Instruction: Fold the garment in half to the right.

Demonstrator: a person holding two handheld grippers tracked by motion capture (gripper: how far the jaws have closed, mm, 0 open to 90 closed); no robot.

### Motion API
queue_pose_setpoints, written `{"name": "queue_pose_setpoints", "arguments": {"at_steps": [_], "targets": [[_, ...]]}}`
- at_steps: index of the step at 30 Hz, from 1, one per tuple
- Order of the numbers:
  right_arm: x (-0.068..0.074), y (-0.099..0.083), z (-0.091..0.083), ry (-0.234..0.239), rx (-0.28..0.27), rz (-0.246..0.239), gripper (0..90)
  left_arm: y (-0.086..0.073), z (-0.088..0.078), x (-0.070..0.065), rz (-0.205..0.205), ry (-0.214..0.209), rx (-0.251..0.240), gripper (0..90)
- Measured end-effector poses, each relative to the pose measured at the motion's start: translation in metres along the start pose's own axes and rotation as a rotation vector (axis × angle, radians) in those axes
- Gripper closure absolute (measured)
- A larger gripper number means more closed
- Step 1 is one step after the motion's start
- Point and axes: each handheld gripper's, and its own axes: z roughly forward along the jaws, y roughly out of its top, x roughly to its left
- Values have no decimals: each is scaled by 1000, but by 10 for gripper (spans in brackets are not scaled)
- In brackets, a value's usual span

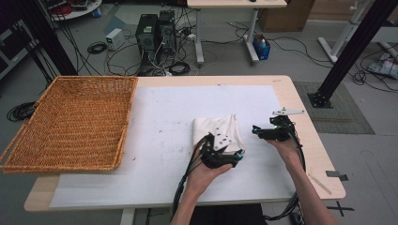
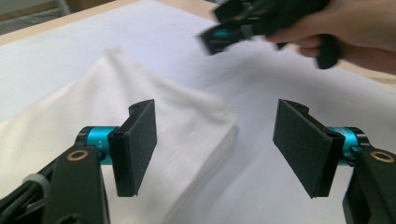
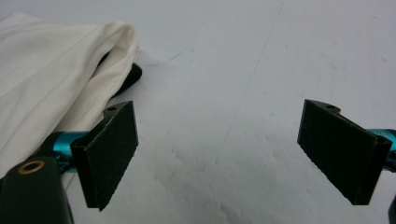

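Between my left gripper's [image 2: 217, 149] pads there's nothing but air and white table cover; jaws stand apart, not clamping anything. Folded white cloth [image 2: 121, 121] sits just under and past the left-hand pad in that gripper's view, its folded corner ending short of the midline between the pads. Not touching it as far as I can tell.

My right gripper [image 3: 217, 154] is the same story: jaws spread wide, empty, bare cover [image 3: 261, 93] between them. Cloth [image 3: 51, 79] lies beside and behind its left-hand pad, an open fold edge with a dark gap under it just beyond that pad.

From the high view: left gripper [image 1: 238, 156] is at the cloth's [image 1: 217, 130] near edge, my hand [image 1: 202, 178] behind it. Right gripper [image 1: 256, 130] is just off the cloth's right edge, pointing in at it. So the cloth sits between the two grippers, released, lying flat near the middle of the white cover.

Farther out on my left: wicker basket [image 1: 70, 122], well apart from the cloth, hanging over the table's [image 1: 300, 108] left end. Beyond the table: PC towers [image 1: 155, 30] and cables on the floor.
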Motion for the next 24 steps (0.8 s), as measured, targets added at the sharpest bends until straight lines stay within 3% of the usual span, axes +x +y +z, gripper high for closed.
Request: {"name": "queue_pose_setpoints", "arguments": {"at_steps": [8, 12, 18, 24], "targets": [[19, -18, -26, 27, -41, -62, 121, -13, -44, 49, -133, 135, -42, 304], [28, -23, -34, 53, -48, -77, 121, -14, -61, 71, -172, 195, -63, 304], [46, -30, -46, 88, -63, -130, 121, -13, -76, 90, -191, 248, -87, 303], [62, -43, -55, 119, -59, -147, 121, -13, -75, 101, -206, 259, -69, 304]]}}
